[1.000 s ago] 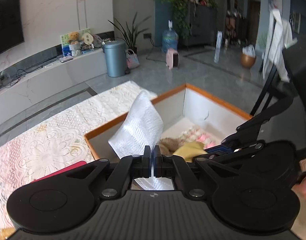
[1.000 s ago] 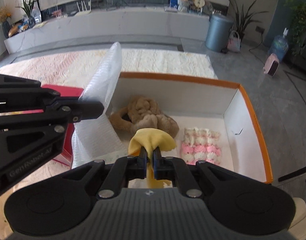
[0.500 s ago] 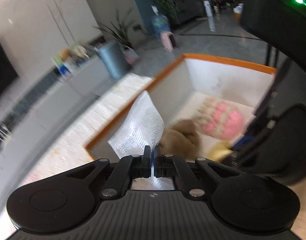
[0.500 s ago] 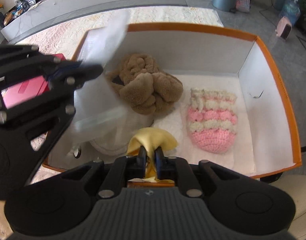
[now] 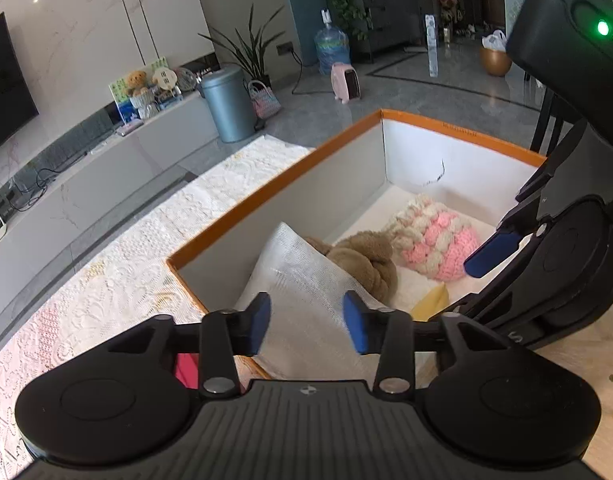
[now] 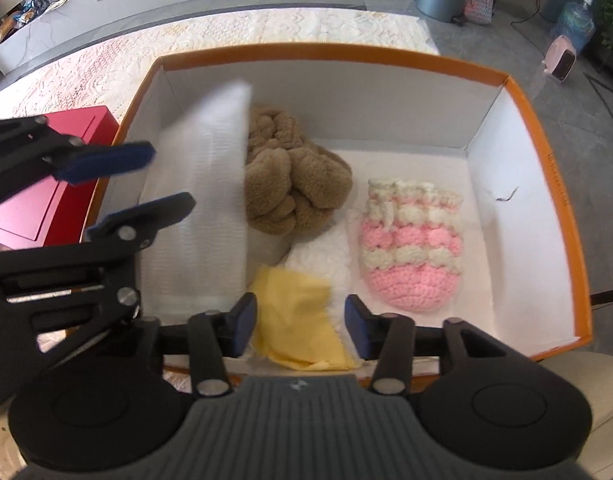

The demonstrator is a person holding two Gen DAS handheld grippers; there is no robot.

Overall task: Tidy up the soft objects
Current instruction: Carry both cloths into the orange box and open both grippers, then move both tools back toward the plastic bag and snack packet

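Both hand-held grippers were spread apart and held nothing. The left hand-held gripper (image 5: 306, 322) hung over the white cloth (image 6: 210, 216) at the left of the orange box (image 6: 546, 136). The right hand-held gripper (image 6: 300, 326) hung over the yellow cloth (image 6: 298, 320) at the near wall. A brown fluffy thing (image 6: 294, 180) and a pink knit pouch (image 6: 410, 256) lay farther in. A red box (image 6: 46, 200) stood just left on the bench (image 5: 106, 280).

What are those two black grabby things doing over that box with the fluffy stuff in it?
A person is tidying soft things into the orange-rimmed box with two hand-held grippers. Both are open right now. The left gripper hangs over a white cloth lying along the box's left side. The right gripper is over a yellow cloth at the near edge. A brown fuzzy bundle and a pink-and-cream knitted piece already lie inside.
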